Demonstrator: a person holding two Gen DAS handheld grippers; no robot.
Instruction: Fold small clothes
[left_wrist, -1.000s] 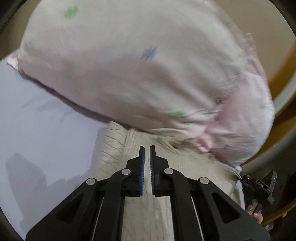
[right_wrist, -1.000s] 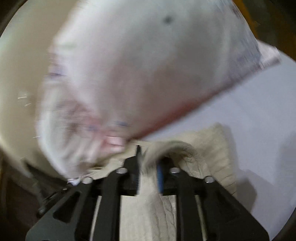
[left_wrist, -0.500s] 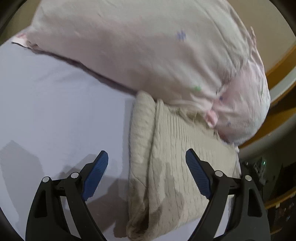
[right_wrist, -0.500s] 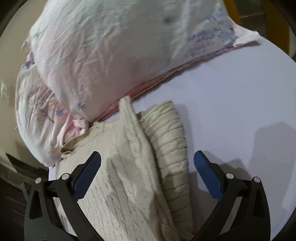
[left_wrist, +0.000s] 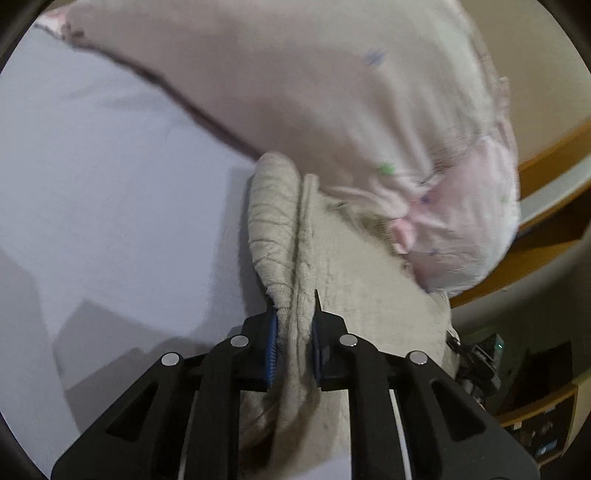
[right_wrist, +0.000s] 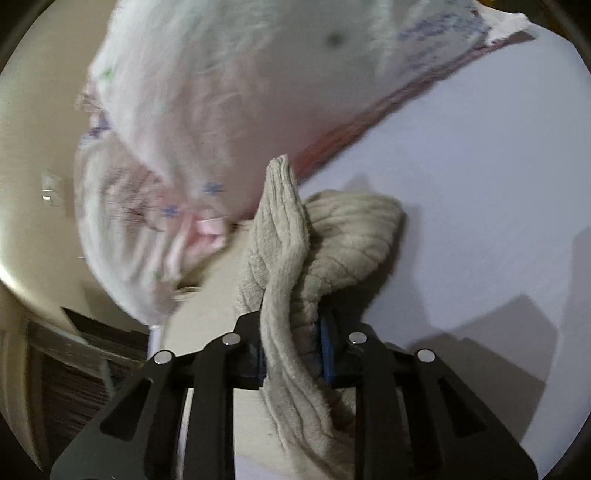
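Observation:
A beige cable-knit sweater lies folded on the pale lilac sheet, its far end against a pink pillow. My left gripper is shut on a bunched ridge of the knit at the near edge. In the right wrist view the sweater is pulled up into a raised fold, and my right gripper is shut on it, with knit hanging between the blue pads. The sweater's far part is hidden under the pillow.
The pink pillow with small star prints fills the far side of both views. A wooden bed frame and dark shelving lie beyond the bed's edge. The lilac sheet stretches out beside the sweater.
Half a second ago both grippers were wide open over the sweater. Both have now closed on the knit and the fabric has bunched up between the pads.

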